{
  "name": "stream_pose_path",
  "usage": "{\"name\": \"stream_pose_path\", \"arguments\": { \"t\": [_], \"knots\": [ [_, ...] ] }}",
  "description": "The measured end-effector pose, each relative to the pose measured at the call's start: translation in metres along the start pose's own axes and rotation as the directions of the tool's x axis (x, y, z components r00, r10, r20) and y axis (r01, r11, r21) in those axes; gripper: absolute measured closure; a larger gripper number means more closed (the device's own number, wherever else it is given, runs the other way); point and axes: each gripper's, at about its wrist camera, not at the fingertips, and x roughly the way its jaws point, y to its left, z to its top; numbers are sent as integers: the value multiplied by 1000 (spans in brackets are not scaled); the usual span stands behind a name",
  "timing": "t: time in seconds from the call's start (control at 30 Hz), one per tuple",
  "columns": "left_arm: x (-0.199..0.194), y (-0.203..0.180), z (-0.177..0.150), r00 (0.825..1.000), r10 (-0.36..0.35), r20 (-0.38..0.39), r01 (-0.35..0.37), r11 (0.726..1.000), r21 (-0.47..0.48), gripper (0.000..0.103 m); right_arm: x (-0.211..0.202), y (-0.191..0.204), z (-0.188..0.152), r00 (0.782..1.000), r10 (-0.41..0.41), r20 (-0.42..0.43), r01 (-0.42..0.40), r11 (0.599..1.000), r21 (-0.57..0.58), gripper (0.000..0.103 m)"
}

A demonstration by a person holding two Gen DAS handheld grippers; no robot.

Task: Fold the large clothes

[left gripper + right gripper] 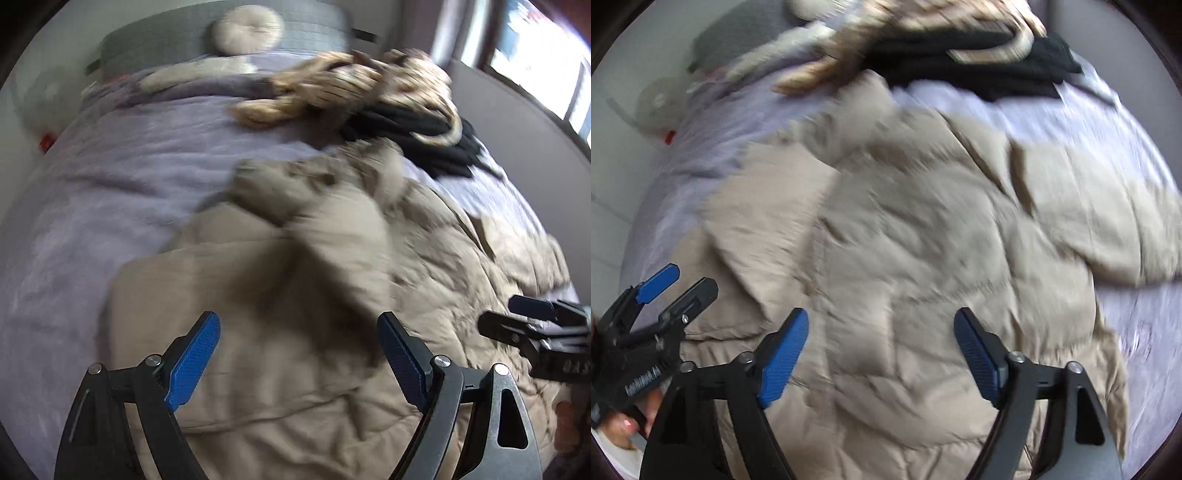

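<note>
Left gripper (299, 354): blue-padded fingers (194, 360) spread wide, nothing between them; they hang over the beige quilted jacket (295, 332) at the bottom of the left wrist view, not touching it.
Right gripper (881, 354): fingers (977, 356) equally wide apart and empty, poised above the jacket's middle panels in the lower part of the right wrist view.
Each gripper in the other's view: the right one enters at the right edge (532, 321), the left one at the lower left (670, 291), held by a hand (624, 424).
Jacket: spread on the lavender bedspread (110, 177), filling the centre and lower right of both views; a sleeve or hood part is bunched and blurred at centre.
Jacket edges: the left edge lies on the bedspread at centre left.
Open room: bare bedspread to the left and upper left.
Far end: a tan striped garment (354, 85) and black clothing (424, 125) are piled at upper right; a round cushion (247, 27) leans on the grey headboard (314, 26).
</note>
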Motion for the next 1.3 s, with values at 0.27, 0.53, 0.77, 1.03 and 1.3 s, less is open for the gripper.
{"name": "stream_pose_path", "arguments": {
  "t": [0.27, 0.53, 0.77, 1.03, 1.3],
  "knots": [
    [69, 173, -10, 973, -129, -191, 24, 881, -473, 15, 44, 121, 13, 973, -210, 102, 233, 888, -396, 14],
    [115, 192, -13, 911, -402, -90, 253, 719, -648, 70, 60, 81, 32, 949, -300, 93, 314, 910, -270, 37],
    [34, 122, -9, 993, -111, 44, 118, 973, -199, 87, 77, -61, -3, 992, 104, -78, -70, 932, 355, 95],
    [34, 124, 22, 997, 18, 72, -16, 999, -39, 88, 85, -53, 10, 984, 174, -33, -146, 903, 404, 95],
    [91, 179, 3, 992, 89, -92, -108, 968, -228, 87, 106, -15, 32, 983, 183, -33, -163, 934, 317, 95]
  ]
}}
